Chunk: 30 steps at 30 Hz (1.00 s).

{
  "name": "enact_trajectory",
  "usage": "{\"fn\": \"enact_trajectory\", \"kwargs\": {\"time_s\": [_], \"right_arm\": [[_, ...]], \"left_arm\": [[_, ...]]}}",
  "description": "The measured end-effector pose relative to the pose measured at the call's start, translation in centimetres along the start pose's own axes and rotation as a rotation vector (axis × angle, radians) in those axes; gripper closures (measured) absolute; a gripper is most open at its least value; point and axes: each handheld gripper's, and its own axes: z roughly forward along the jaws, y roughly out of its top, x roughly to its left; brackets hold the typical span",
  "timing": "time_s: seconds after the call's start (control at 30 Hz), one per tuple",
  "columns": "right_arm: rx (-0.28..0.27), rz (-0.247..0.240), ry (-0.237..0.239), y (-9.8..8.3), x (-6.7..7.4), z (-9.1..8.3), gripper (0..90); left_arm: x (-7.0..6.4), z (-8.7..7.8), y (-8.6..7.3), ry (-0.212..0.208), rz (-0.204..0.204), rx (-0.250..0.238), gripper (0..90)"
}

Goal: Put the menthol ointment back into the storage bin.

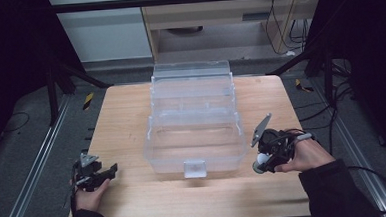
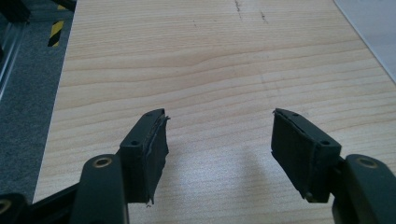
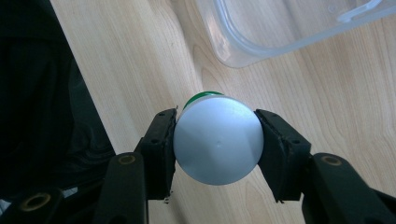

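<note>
The right claw (image 3: 215,140) pinches a round silver-capped bottle (image 3: 218,144) squarely between its pads.

Dark sleeves are being worn on both forearms. The left gripper (image 1: 100,174) is being seen as a black frame topped by a grey three-cornered plate; its pads (image 2: 154,149) are being shown as black rubber blocks, frayed at the edges, with small screw holes and brass-coloured pivots below. The right gripper (image 1: 262,164) is being shown with the same black frame, a grey plate and a thin black cable.
</note>
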Motion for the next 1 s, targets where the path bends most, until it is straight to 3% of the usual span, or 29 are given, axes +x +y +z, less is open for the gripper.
{"fn": "enact_trajectory", "kwargs": {"time_s": [0.57,1.0], "right_arm": [[-0.014,-0.009,-0.005,1.7,-0.9,-1.8,50.4],[-0.012,-0.005,0.006,3.5,-2.2,-2.2,50.5]], "left_arm": [[0.0,0.0,0.0,0.000,0.002,0.000,35.6],[0.0,0.0,0.0,-0.002,0.000,0.000,35.6]]}}
